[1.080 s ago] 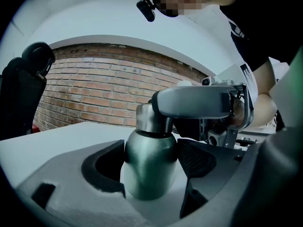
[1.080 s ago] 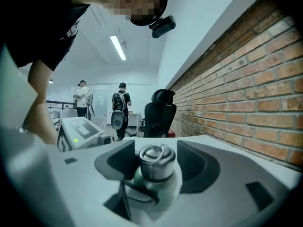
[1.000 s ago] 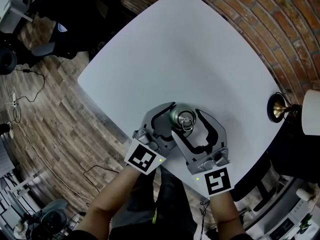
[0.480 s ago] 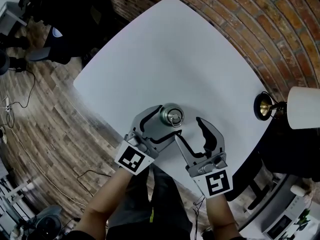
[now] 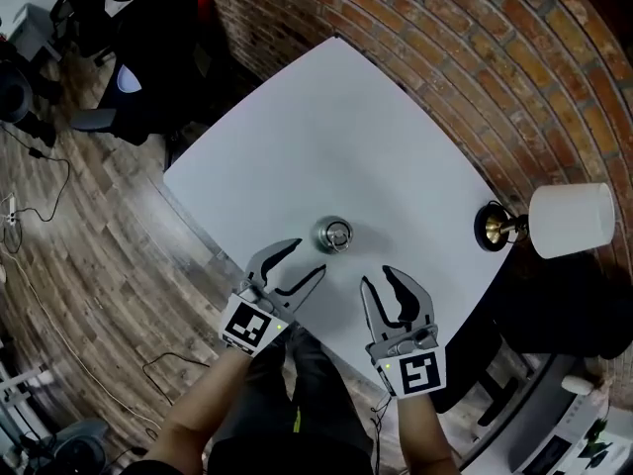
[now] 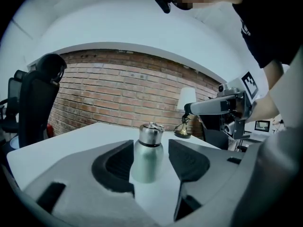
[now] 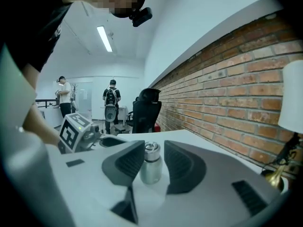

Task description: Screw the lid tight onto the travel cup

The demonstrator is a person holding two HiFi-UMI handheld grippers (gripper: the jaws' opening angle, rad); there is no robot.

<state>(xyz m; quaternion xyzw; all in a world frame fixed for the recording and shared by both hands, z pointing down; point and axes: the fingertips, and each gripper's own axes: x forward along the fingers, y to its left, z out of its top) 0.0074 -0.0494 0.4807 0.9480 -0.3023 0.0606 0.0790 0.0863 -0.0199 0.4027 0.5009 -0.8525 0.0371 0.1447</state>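
Observation:
The steel travel cup point(image 5: 333, 234) stands upright and alone on the white table point(image 5: 376, 137), its lid with a ring handle point(image 6: 150, 134) on top. Both grippers sit back from it near the table's front edge. My left gripper point(image 5: 303, 259) is to the cup's lower left, and my right gripper point(image 5: 381, 279) is to its lower right. The jaws of both are closing with nothing between them. In the left gripper view the cup point(image 6: 147, 156) stands ahead of the pads, apart from them. The right gripper view shows the same cup point(image 7: 151, 167) beyond its pads.
A lamp with a white shade point(image 5: 567, 221) and a brass base point(image 5: 492, 228) stands at the table's right edge. A brick wall point(image 5: 475, 38) runs behind the table. Dark office chairs point(image 5: 109, 28) stand on the wood floor to the left. People stand far off point(image 7: 111, 103).
Both grippers have come off the cup and drawn back toward the person. Their jaws stand narrower than before. The cup stays upright on the table.

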